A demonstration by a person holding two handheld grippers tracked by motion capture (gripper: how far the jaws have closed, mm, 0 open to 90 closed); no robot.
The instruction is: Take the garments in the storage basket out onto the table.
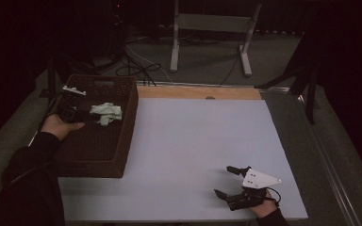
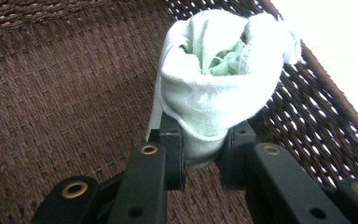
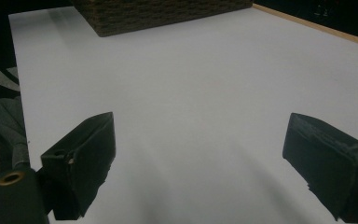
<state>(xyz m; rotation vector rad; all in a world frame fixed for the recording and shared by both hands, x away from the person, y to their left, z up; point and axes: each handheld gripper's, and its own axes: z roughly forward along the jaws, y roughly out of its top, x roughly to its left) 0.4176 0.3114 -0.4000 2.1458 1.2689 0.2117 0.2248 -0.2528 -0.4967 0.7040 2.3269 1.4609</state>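
We find no readable text, labels, brands, numbers or signs in these views. The woven basket, the pale green cloth, the white surface and the grey plate on the right gripper all appear plain, with no lettering we can make out.

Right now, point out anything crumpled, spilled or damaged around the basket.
Nothing is spilled or damaged. The pale green cloth is bunched into a wad, clamped in the left tongs over the brown wicker basket. The right tongs sit open above the bare white tabletop.
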